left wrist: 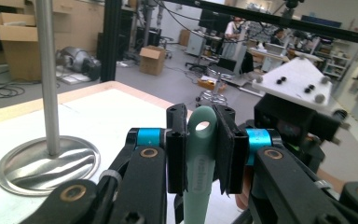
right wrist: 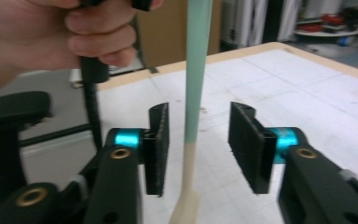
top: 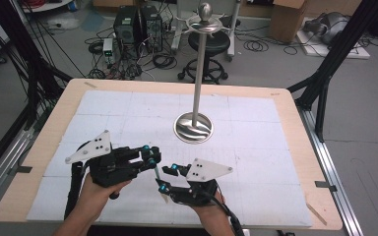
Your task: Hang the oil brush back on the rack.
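A slim utensil with a mint-green handle (left wrist: 200, 163) and a cream lower end (right wrist: 189, 186) hangs upright over the table's front. My left gripper (top: 152, 156) is shut on the handle's top, just below its hanging hole (left wrist: 201, 122). My right gripper (right wrist: 198, 140) stands open with the utensil's shaft (right wrist: 196, 70) between its jaws, touching neither pad. In the high view the right gripper (top: 166, 178) sits just right of and below the left one. A metal stand (top: 199, 73) with a round base (top: 193, 128) and hooks at its top rises at mid-table.
A white gridded mat (top: 256, 147) covers the wooden table (top: 285, 98). Beyond the far edge are a black stool (top: 209, 46), computer towers (top: 138, 24), loose cables and cardboard boxes (top: 288, 17). Black frame legs (top: 325, 73) flank the table.
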The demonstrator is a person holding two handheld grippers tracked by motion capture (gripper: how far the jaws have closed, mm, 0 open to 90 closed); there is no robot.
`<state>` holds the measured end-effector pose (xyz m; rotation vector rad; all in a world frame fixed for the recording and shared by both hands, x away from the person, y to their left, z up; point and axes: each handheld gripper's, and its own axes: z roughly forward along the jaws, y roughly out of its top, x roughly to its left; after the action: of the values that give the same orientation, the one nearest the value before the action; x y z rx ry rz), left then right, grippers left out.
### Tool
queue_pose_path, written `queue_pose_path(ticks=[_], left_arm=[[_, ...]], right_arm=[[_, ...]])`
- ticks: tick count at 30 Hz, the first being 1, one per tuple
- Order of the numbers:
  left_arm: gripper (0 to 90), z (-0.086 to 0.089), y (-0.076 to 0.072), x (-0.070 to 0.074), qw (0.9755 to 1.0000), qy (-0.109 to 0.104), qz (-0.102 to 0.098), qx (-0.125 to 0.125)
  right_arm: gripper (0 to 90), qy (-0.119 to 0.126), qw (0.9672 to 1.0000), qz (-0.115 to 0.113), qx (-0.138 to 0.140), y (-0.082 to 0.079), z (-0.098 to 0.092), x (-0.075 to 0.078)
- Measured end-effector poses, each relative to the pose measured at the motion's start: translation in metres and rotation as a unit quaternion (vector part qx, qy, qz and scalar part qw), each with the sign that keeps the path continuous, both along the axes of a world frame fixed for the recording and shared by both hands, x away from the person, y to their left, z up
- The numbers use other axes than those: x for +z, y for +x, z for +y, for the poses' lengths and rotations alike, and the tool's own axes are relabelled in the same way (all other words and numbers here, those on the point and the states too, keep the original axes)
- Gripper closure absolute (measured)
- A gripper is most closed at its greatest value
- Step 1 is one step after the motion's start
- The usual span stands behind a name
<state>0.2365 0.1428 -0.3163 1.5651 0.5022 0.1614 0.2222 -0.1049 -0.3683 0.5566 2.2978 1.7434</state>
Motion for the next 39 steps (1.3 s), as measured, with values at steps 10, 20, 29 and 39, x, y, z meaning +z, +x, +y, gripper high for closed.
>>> queue_pose_path(ticks=[10,20,29,39], left_arm=[[75.9,-0.012,-0.004,0.003,0.9991,0.003,-0.016,0.038],[75.2,-0.013,-0.004,0.006,0.9992,-0.003,-0.009,0.04],[39.1,0.017,0.002,0.001,0.9988,-0.038,-0.011,0.029],[19.8,0.055,-0.003,-0.039,0.9989,-0.036,-0.002,0.03]], right_arm=[[72.5,-0.017,0.9979,-0.035,-0.051,-0.003,0.005,0.006],[83.6,-0.01,0.9981,-0.025,-0.055,-0.002,0.004,0.008],[83.9,0.016,0.9996,-0.014,-0.017,0.004,-0.007,0.012],[83.8,0.061,0.9978,0.013,0.025,0.031,-0.024,0.025]])
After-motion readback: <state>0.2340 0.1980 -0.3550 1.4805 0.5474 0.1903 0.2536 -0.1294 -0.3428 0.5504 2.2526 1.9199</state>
